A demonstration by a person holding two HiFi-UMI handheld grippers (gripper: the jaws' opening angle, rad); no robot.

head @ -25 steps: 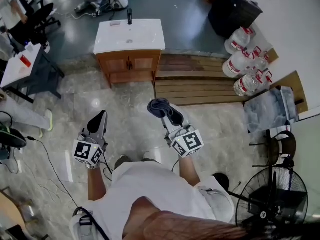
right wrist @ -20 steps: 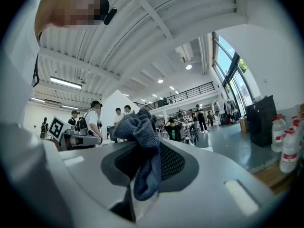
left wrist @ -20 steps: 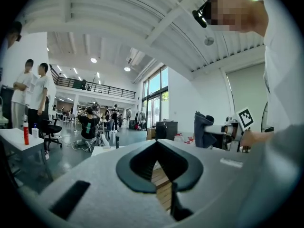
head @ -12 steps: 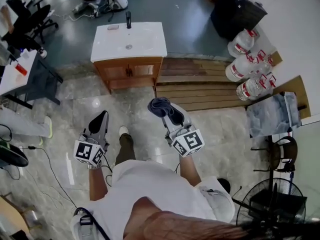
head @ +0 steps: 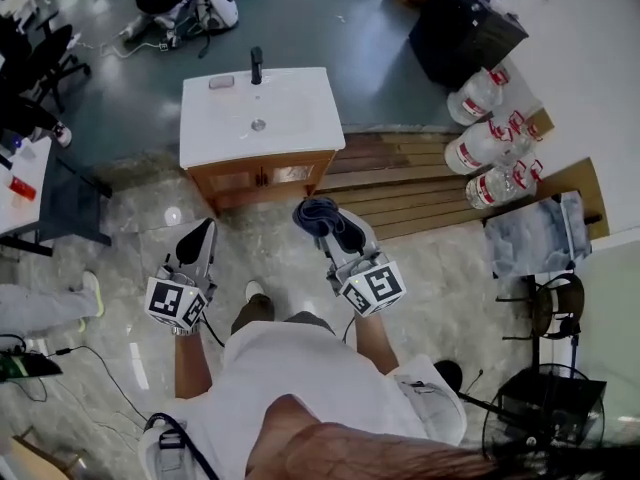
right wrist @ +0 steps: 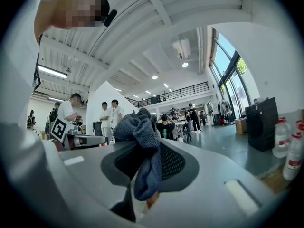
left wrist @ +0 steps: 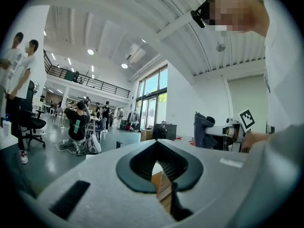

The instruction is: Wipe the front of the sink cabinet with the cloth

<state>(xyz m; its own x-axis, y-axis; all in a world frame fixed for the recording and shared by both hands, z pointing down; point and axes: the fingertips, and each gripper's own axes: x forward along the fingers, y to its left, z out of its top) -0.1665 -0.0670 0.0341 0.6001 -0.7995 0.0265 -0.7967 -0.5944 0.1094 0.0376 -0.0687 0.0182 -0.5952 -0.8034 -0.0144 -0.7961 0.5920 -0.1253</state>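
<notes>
Stepped closer since a second ago: sink cabinet now lower in the head view, nearer both hands. Holding the dark blue cloth in the right tongs, clamped, bunched over the tips. Keeping the left tongs closed tip to tip, nothing between. Facing the wooden front straight ahead, not yet touching, its long axis crosswise, left to right; reaching further forward with the right tongs, toward the front's right corner. Seen from the head view: the front foreshortened under the white basin top. Seen only through the left tongs' gap: a strip of wood. Missing from the right gripper view: any cabinet, just cloth and hall.
</notes>
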